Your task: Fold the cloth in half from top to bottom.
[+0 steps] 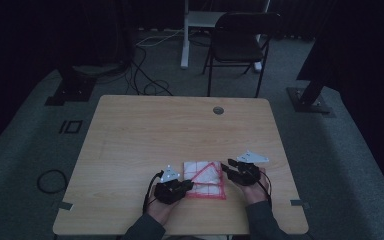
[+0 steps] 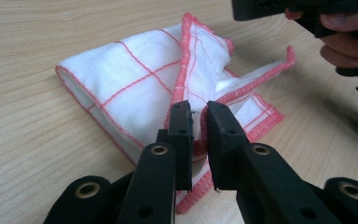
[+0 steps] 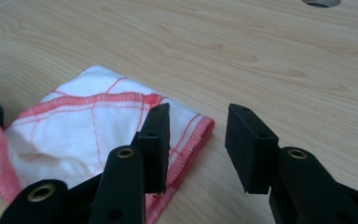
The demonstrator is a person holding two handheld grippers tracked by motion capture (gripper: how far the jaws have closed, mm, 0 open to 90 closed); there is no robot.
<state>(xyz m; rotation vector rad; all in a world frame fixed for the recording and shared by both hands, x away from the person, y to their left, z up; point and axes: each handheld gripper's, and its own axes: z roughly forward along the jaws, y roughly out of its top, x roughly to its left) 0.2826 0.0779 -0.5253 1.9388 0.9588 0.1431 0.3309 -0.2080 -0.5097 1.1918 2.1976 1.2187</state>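
A white cloth [image 1: 205,179] with red grid lines and a pink stitched hem lies folded near the table's front edge, between my two grippers. My left gripper [image 1: 187,185] is at its left side. In the left gripper view the jaws [image 2: 199,109] pinch a raised fold of the cloth [image 2: 135,88] at its hem, and one corner stands up to the right. My right gripper [image 1: 226,167] is at the cloth's right edge. Its jaws [image 3: 198,116] stand apart with nothing between them, just beside the corner of the cloth [image 3: 84,126].
The wooden table [image 1: 155,130] has a round cable hole [image 1: 218,110] near its far edge. A dark folding chair [image 1: 240,40] stands behind the table. Cables lie on the floor at the left. The right hand and its gripper [image 2: 307,14] show beyond the cloth.
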